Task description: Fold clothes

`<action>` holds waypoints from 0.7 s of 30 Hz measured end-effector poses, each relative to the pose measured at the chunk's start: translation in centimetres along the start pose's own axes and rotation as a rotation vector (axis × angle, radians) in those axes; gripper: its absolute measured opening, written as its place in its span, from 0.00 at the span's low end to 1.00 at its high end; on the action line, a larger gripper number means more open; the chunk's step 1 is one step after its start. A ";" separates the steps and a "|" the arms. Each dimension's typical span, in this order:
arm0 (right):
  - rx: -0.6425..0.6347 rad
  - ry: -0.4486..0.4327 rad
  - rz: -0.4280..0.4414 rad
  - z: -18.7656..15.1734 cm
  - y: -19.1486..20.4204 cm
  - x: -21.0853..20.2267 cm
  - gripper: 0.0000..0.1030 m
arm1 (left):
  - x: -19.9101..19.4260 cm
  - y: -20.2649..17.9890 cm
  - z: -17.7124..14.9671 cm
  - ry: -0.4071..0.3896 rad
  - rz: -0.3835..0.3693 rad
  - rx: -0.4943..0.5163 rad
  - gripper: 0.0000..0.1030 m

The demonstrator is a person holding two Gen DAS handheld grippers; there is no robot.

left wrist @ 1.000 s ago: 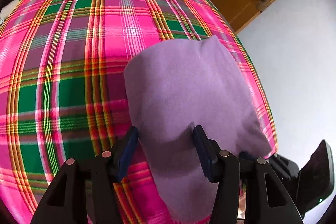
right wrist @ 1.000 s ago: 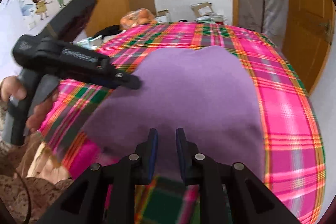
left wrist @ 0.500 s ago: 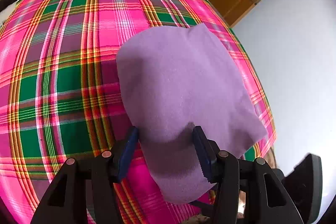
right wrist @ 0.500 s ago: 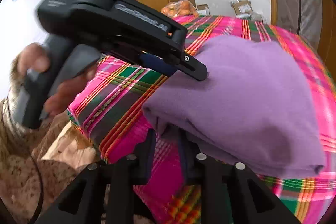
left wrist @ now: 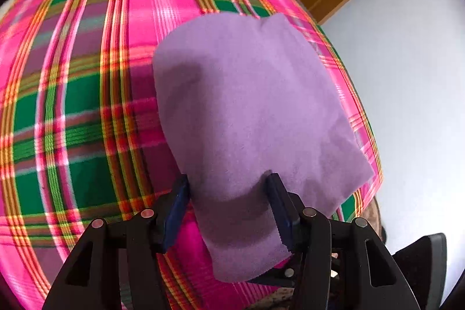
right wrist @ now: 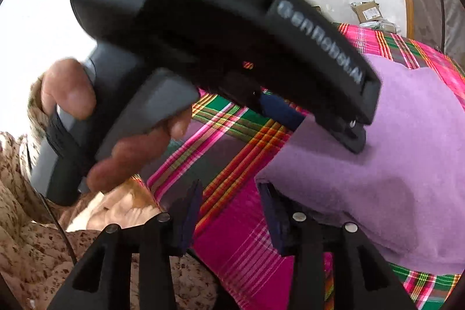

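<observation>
Purple cloth lies folded on the plaid cover of the desk, near its front edge and close to the right-hand corner. The far part lies flat and the near fold bulges up. Left gripper has that thick near fold between its fingers. Both pads touch the fabric and the fold fills the gap, so we read it as clenched on the cloth at a wide setting. Right gripper is opening. Only plaid shows between its jaws, and the cloth's near corner sits just beside its right finger, so it grips nothing. In the right wrist view the person's hand is wrapped around the left gripper's handle, and that gripper crosses right in front of the right one. Our read is that the step in hand is setting the folded stack down and squaring it. To do it well, we lower the left side until the fold rests fully on the cover before letting go, otherwise the layers may spring apart. We keep the stack inboard, because one corner already reaches the cover's edge and could slide off. We bring the right gripper clear of the corner without snagging it. It can then press the bulge flat or pinch the loose corner for the next fold. With the two grippers this close, we move one at a time.
</observation>
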State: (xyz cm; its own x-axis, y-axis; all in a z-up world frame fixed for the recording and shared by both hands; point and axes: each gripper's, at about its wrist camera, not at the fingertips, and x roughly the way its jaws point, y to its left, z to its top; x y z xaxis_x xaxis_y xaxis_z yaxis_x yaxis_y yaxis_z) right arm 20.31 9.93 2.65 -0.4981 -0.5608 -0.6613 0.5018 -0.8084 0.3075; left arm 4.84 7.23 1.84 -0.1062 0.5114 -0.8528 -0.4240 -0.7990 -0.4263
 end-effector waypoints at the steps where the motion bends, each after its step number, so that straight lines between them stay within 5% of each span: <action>1: -0.002 0.002 0.006 0.0 0.1 -0.2 0.41 | -0.1 0.1 -0.2 0.000 -0.006 -0.003 0.54; 11: -0.035 -0.081 -0.054 1.0 -1.7 -6.8 0.41 | -0.6 0.5 -1.3 0.030 -0.016 0.002 0.57; 17: 0.241 -0.171 -0.290 0.7 -9.5 -10.3 0.36 | -2.7 -1.5 -1.6 -0.043 0.023 0.081 0.54; 21: 0.280 -0.138 -0.411 1.3 -12.7 -8.9 0.33 | -2.1 -1.5 -0.9 -0.061 0.039 0.093 0.54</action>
State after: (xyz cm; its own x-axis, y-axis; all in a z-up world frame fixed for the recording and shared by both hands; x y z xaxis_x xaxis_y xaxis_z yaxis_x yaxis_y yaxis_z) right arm 17.45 24.96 5.49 -0.7128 -0.1902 -0.6751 0.0463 -0.9732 0.2253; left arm 6.54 7.05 3.96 -0.1779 0.5009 -0.8470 -0.4997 -0.7875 -0.3607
